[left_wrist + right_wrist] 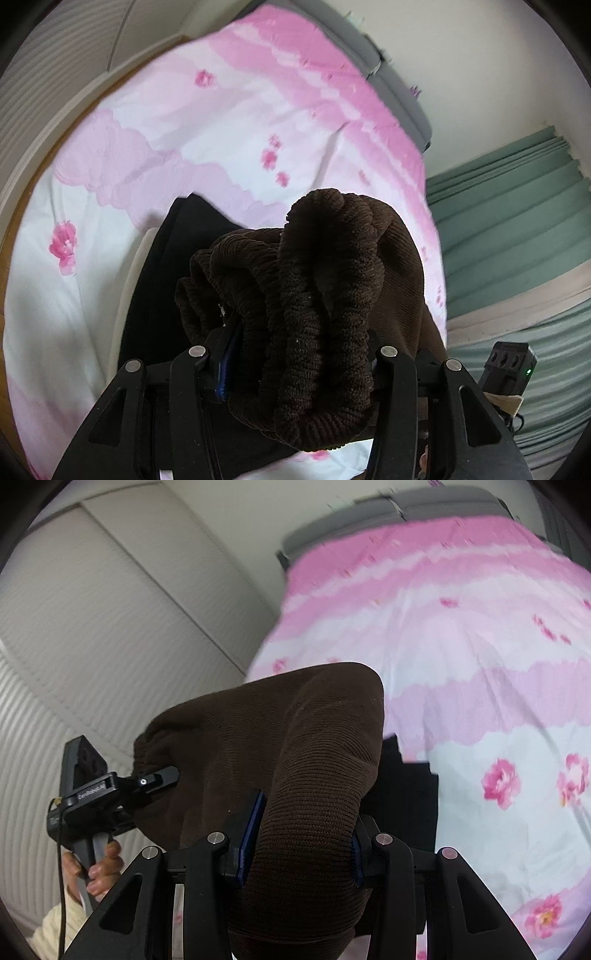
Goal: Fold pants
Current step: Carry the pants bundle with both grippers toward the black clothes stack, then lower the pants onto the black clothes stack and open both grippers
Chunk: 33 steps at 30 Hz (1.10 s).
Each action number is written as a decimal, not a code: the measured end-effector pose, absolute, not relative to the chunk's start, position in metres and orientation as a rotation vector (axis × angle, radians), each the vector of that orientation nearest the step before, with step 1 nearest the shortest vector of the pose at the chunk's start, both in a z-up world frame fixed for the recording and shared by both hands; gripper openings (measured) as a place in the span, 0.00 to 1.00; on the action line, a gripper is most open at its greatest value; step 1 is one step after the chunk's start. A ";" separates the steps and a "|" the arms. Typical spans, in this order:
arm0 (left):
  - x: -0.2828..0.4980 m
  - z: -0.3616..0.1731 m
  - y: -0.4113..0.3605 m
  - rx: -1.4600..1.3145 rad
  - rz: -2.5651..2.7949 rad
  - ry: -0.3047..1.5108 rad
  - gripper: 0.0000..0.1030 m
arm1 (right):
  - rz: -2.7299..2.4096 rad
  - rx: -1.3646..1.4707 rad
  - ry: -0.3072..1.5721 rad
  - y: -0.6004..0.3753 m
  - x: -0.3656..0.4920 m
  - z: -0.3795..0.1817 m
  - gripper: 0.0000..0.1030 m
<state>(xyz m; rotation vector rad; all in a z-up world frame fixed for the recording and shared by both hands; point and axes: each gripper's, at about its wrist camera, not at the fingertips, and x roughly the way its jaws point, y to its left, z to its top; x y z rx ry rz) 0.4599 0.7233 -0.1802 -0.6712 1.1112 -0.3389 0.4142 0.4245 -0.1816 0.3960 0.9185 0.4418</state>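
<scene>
Dark brown ribbed pants (317, 295) are bunched thickly between the fingers of my left gripper (299, 354), which is shut on them. In the right wrist view the same brown pants (280, 746) drape over my right gripper (299, 834), whose blue-padded fingers (253, 830) are clamped on a thick fold. The pants hang in the air between both grippers above the bed. The left gripper (162, 775) shows at the left of the right wrist view, held by a hand (99, 867). The lower part of the pants is hidden.
A bed with a pink and white floral cover (184, 140) lies below. Black clothing (166, 280) lies on it under the pants, also seen as black clothing (406, 794). Green curtains (517, 229) hang at the right. A grey headboard (388, 506) and pale ribbed wardrobe doors (92, 627) stand behind.
</scene>
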 end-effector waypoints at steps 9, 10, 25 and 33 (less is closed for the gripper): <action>0.471 -0.234 0.726 -0.599 -0.339 1.223 0.61 | 0.369 0.311 1.040 0.433 0.439 -0.246 0.40; 0.470 -0.236 0.728 -0.588 -0.338 1.236 0.62 | 0.368 0.319 1.046 0.432 0.439 -0.249 0.42; 0.442 -0.239 0.731 -0.450 -0.217 1.313 0.95 | 0.329 0.293 1.130 0.421 0.424 -0.281 0.78; 0.394 -0.143 0.706 -0.328 -0.239 1.091 0.95 | 0.329 0.208 1.010 0.418 0.393 -0.216 0.78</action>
